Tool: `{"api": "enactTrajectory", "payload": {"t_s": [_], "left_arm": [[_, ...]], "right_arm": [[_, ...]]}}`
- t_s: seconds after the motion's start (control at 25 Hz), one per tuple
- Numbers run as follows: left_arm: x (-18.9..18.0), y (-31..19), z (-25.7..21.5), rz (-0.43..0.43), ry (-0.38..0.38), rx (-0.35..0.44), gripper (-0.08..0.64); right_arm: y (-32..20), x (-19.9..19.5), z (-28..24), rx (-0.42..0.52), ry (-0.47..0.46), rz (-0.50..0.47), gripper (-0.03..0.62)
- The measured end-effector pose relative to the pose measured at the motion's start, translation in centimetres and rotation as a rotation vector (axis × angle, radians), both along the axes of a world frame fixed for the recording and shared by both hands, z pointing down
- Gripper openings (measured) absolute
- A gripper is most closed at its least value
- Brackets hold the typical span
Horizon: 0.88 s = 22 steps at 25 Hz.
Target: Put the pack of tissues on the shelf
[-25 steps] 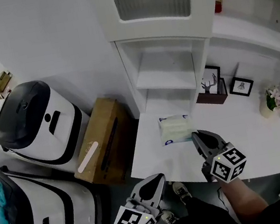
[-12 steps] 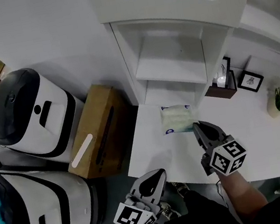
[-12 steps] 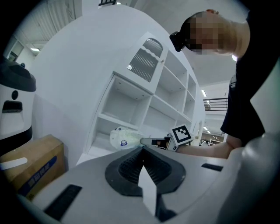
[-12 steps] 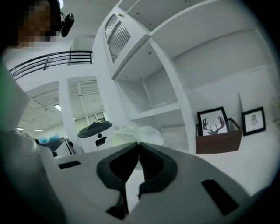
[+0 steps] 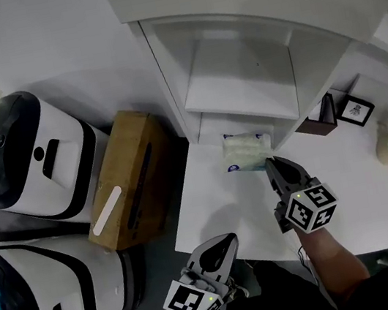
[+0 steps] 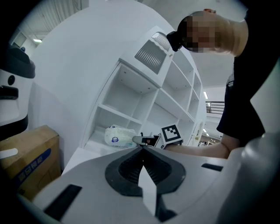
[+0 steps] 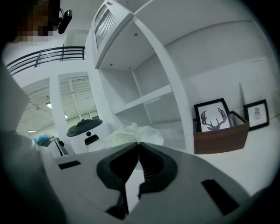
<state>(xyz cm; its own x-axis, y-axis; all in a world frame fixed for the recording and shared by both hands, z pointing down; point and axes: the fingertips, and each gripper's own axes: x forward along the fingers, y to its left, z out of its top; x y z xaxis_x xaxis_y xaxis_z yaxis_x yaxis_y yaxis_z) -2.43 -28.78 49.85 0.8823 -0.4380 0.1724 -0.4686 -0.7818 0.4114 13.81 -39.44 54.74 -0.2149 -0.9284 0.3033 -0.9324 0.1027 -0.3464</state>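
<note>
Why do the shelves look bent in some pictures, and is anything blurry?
Left gripper view: the wide lens bows the shelf unit and darkens the corners. Right gripper view: same curving; near jaws soft, antler picture sharp. Head view: even light, milder bending, pack of tissues clear.

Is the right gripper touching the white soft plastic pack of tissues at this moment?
Touching. In the right gripper view the right gripper has its jaws closed on the near edge of the white soft plastic pack of tissues.

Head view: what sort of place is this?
Probably a lab or test space staged as a home: a white shelf unit with framed pictures, beside big white machines and a cardboard box.
</note>
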Motion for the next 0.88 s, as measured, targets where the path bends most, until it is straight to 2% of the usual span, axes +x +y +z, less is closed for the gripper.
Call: {"api": "enactTrajectory", "payload": {"t_s": [0.48, 0.88], "left_arm": [[1.7, -0.9, 2.4, 0.050, -0.019, -0.083, 0.005], [1.8, -1.6, 4.1, 0.043, -0.037, -0.125, 0.005]], "right_arm": [[-4.9, 1.5, 5.0, -0.057, 0.013, 0.078, 0.006], [-8.8, 2.4, 8.1, -0.081, 0.039, 0.129, 0.006]]}}
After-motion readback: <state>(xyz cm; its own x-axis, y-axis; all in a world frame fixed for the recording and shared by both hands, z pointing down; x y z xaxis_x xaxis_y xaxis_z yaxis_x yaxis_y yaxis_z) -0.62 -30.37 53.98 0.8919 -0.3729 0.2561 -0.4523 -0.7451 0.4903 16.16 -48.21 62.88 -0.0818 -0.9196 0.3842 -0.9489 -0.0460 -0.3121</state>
